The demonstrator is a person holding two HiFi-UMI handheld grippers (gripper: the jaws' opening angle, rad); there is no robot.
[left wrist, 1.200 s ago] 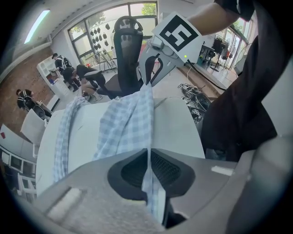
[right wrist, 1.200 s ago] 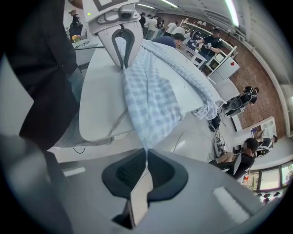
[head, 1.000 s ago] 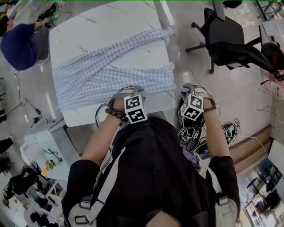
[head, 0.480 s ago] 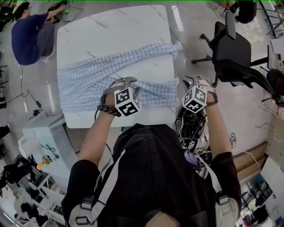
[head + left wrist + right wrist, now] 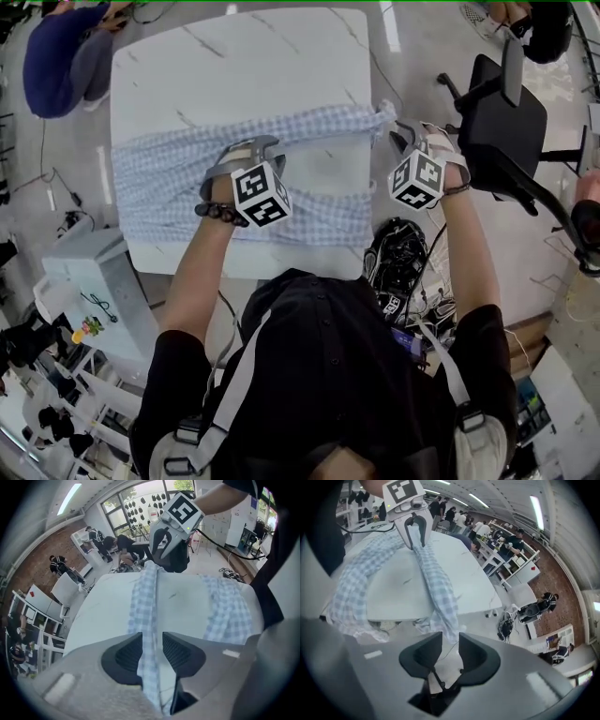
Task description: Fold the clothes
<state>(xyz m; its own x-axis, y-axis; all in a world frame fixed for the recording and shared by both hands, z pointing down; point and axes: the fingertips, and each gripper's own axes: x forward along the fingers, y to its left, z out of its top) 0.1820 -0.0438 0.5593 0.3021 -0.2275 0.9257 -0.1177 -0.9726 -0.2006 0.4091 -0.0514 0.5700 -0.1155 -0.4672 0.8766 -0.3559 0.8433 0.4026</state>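
Checked garment (image 5: pixel 159 183): blue-and-white cloth lying across the middle of the white counter (image 5: pixel 234 66), from 9 o'clock to 3 o'clock in the head view. One edge is lifted into a taut ridge strung between the two tools. A second band lies flat nearer the person, with bare counter showing between the two.
Left tool (image 5: pixel 251 146): over the cloth near the counter's middle, pointing steeply down. Its pads are clamped on the ridge, and the fabric runs straight through between them.
Right tool (image 5: pixel 405 136): at 2 o'clock, just past the counter's right edge and over the floor (image 5: pixel 412 56). Its tips nip the end corner of the same ridge.
Left edge: the garment reaches it at 9 o'clock.
Right edge: the lifted corner overhangs it, and the flat band ends about at the edge.
Near edge: a narrow bare strip of counter lies between the hem and the edge at 6 o'clock.
Far edge: the far half of the counter is bare toward 12 o'clock.
Right side: a strip of floor separates the counter from a black office chair (image 5: pixel 511 122) at 2 to 3 o'clock. The right tool sits in this gap.
Near right corner: a black tangle of cables (image 5: pixel 398 262) lies on the floor at 4 o'clock.
Far left corner: a seated person (image 5: pixel 61 61) is at 10 o'clock, just beyond the corner.
Near left corner: a white cabinet (image 5: pixel 89 281) stands just beside it at 8 o'clock.
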